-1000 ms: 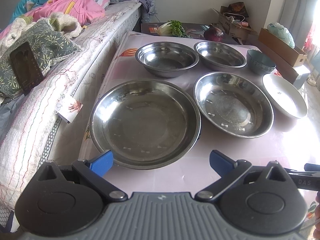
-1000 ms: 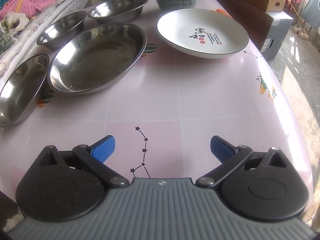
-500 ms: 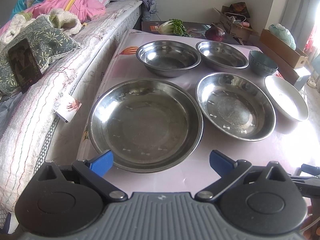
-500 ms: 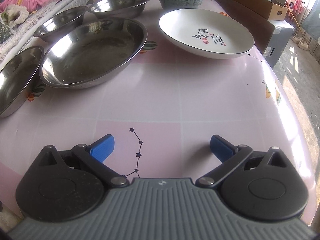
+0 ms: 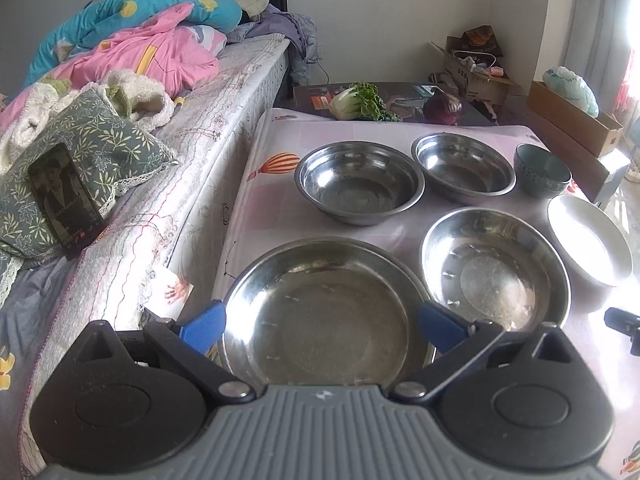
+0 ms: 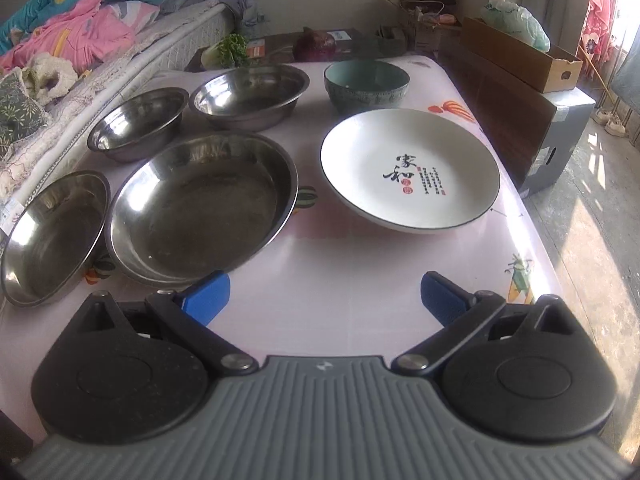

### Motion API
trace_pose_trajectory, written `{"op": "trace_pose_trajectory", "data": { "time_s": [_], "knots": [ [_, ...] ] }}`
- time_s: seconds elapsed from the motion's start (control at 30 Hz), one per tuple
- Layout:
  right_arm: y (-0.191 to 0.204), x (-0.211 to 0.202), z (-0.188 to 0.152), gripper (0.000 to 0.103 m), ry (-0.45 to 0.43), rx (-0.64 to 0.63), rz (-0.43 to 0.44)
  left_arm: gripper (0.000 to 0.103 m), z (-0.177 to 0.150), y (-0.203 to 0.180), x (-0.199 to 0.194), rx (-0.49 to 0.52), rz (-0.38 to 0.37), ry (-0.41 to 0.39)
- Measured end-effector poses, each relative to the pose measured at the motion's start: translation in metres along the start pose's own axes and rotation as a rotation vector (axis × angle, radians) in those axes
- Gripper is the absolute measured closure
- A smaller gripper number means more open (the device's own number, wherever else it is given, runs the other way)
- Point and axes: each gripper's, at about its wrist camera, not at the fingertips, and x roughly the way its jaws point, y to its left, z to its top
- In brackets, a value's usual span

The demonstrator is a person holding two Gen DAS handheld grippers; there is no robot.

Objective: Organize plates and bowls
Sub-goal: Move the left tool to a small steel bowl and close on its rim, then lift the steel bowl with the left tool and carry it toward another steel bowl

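Steel dominates the pink counter (image 6: 360, 248), and the white plate (image 6: 410, 170) with its printed characters serves as the landmark. Farthest left of that plate, the largest steel pan (image 5: 326, 312) sits by the bed (image 5: 192, 184); the left wrist view loses its near rim under the left gripper (image 5: 323, 326), whose blue fingers (image 5: 204, 326) stand wide apart on either side of the pan, and contact cannot be judged. In the right wrist view this pan is cut off at the frame's left edge. Behind it, still left of the plate, stands a deep steel bowl (image 5: 359, 182). Just left of the plate lies the second steel pan (image 6: 202, 206), its rim just beside the largest pan; whether they touch is unclear. Behind that sits a shallower steel bowl (image 6: 250, 94). Directly behind the plate stands the teal bowl (image 6: 366, 84), its inside in shadow. In the left wrist view the plate is bleached by glare and its print cannot be read. In front of the plate, the right gripper (image 6: 326, 298) hovers over bare counter, fingers (image 6: 440, 300) spread and holding nothing. Right of the plate the counter ends at a cardboard box (image 6: 520, 54).
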Motion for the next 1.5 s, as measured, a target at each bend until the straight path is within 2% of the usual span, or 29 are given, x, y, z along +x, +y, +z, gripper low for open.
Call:
{"op": "trace_pose_trajectory", "data": {
  "time_s": [0.1,0.27,0.4,0.57,0.67,0.77,0.87,0.9,1.03,1.17,1.2,1.23,1.33,1.5],
  "knots": [
    [0.0,-0.006,0.034,0.001,-0.117,-0.009,0.058,0.0,0.022,0.004,0.006,-0.017,-0.002,-0.012],
    [0.006,0.012,0.087,0.001,-0.168,0.055,0.232,0.0,0.05,0.004,0.02,0.001,0.047,-0.06],
    [0.025,0.048,0.124,0.001,-0.136,0.098,0.354,0.0,0.066,0.006,0.042,0.018,0.057,-0.077],
    [0.06,0.097,0.164,0.002,-0.097,0.03,0.445,0.002,0.083,0.016,0.078,0.0,0.02,-0.084],
    [0.077,0.129,0.192,0.005,-0.069,-0.006,0.5,0.012,0.094,0.021,0.105,-0.002,0.005,-0.043],
    [0.098,0.165,0.217,0.009,-0.025,-0.065,0.547,0.014,0.102,0.027,0.133,-0.038,-0.036,0.008],
    [0.12,0.206,0.236,0.021,0.047,-0.115,0.582,0.03,0.11,0.033,0.16,-0.069,-0.067,0.078],
    [0.125,0.218,0.239,0.028,0.072,-0.124,0.587,0.036,0.112,0.034,0.17,-0.077,-0.071,0.113],
    [0.146,0.255,0.246,0.045,0.133,-0.176,0.609,0.047,0.117,0.035,0.196,-0.082,-0.083,0.197],
    [0.164,0.279,0.247,0.057,0.177,-0.203,0.613,0.058,0.12,0.028,0.214,-0.063,-0.062,0.25],
    [0.168,0.284,0.247,0.06,0.183,-0.205,0.61,0.066,0.121,0.027,0.218,-0.059,-0.048,0.263],
    [0.171,0.287,0.247,0.064,0.189,-0.21,0.606,0.071,0.121,0.026,0.221,-0.053,-0.036,0.273],
    [0.181,0.298,0.245,0.074,0.208,-0.237,0.581,0.074,0.121,0.024,0.23,-0.034,-0.015,0.302],
    [0.189,0.303,0.238,0.079,0.23,-0.264,0.568,0.083,0.126,0.028,0.237,-0.036,0.005,0.31]
  ]
}}
